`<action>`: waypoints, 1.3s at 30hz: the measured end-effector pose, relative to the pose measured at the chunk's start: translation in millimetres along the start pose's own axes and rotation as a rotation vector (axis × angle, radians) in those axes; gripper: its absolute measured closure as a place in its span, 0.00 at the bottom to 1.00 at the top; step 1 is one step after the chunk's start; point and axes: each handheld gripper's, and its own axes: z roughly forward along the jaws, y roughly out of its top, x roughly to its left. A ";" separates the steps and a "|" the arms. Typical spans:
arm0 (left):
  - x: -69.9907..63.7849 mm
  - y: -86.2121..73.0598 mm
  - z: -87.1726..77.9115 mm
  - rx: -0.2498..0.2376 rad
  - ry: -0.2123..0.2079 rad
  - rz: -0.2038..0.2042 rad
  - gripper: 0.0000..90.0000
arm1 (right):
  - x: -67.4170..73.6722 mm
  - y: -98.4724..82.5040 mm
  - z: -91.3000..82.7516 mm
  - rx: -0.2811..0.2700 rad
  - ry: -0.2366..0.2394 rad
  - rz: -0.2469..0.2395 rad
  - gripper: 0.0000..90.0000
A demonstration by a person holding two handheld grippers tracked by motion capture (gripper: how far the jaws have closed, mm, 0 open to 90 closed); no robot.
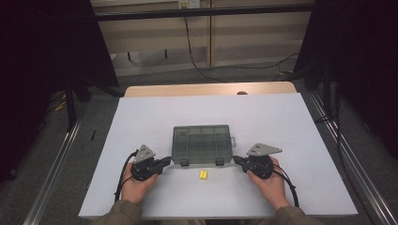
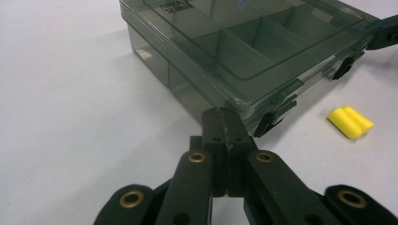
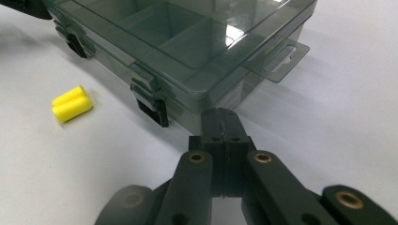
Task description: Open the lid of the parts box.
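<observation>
Both grippers sit at the near corners of the box (image 1: 202, 144), jaws pressed together with nothing between them. Left gripper (image 1: 165, 162) has its tip just beside the box's near left corner; in the left gripper view the closed tip (image 2: 224, 123) sits at the foot of the box wall, next to the left latch (image 2: 277, 112), and I can't tell if it's actually touching. Right gripper (image 1: 237, 161) mirrors it at the near right corner; in the right gripper view its tip (image 3: 220, 121) is up against the corner, just beside the right latch (image 3: 152, 101) and below the clear hang tab (image 3: 277, 58). Box is a smoky see-through organiser with dividers, lid down, both latches look snapped shut, compartments look empty as far as I can see. Yellow foam piece (image 1: 203, 175) lies on the white table (image 1: 141, 117) just in front of the box, between the two latches, apart from both grippers. Judgement: nothing done yet. Lid not opened, foam piece not picked up. Left to do, probably: pop both latches, lift the lid, put the yellow piece in a compartment.
</observation>
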 end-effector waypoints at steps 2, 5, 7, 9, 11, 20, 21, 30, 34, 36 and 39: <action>0.2 -0.1 0.3 0.002 -0.002 0.002 1.00 | -0.1 0.0 0.0 -0.003 0.001 -0.001 1.00; 0.2 -0.4 0.8 0.013 -0.003 0.002 1.00 | -0.4 0.0 -0.1 -0.006 0.003 -0.002 1.00; 0.2 -0.3 0.8 0.014 -0.003 0.003 1.00 | -0.3 -0.1 -0.1 -0.006 0.003 -0.004 1.00; 0.2 -0.4 1.0 0.019 -0.003 0.003 1.00 | -0.3 -0.2 -0.1 -0.007 0.003 -0.007 1.00; 0.1 -0.7 1.4 0.019 -0.001 0.008 1.00 | -0.2 -0.3 0.1 -0.007 0.002 -0.011 1.00; 0.1 -0.6 1.7 0.017 0.004 0.013 1.00 | -0.1 -0.1 0.4 -0.008 0.000 -0.014 1.00; 0.1 -0.4 1.5 0.015 0.002 0.011 1.00 | -0.4 -0.2 0.2 -0.010 0.003 -0.009 1.00; 0.7 -0.5 0.5 0.019 -0.001 0.011 1.00 | 0.3 -0.1 -0.9 -0.026 0.012 -0.008 1.00; 0.6 -0.5 0.6 0.020 -0.003 0.010 1.00 | 0.1 -0.4 -1.1 -0.032 0.016 -0.006 1.00; 0.6 -0.5 0.6 0.018 -0.003 0.009 1.00 | 0.1 0.0 -1.6 -0.040 0.020 -0.008 1.00; 0.5 -0.5 0.8 0.015 -0.006 0.011 1.00 | -0.2 0.4 -2.7 -0.053 0.023 0.000 1.00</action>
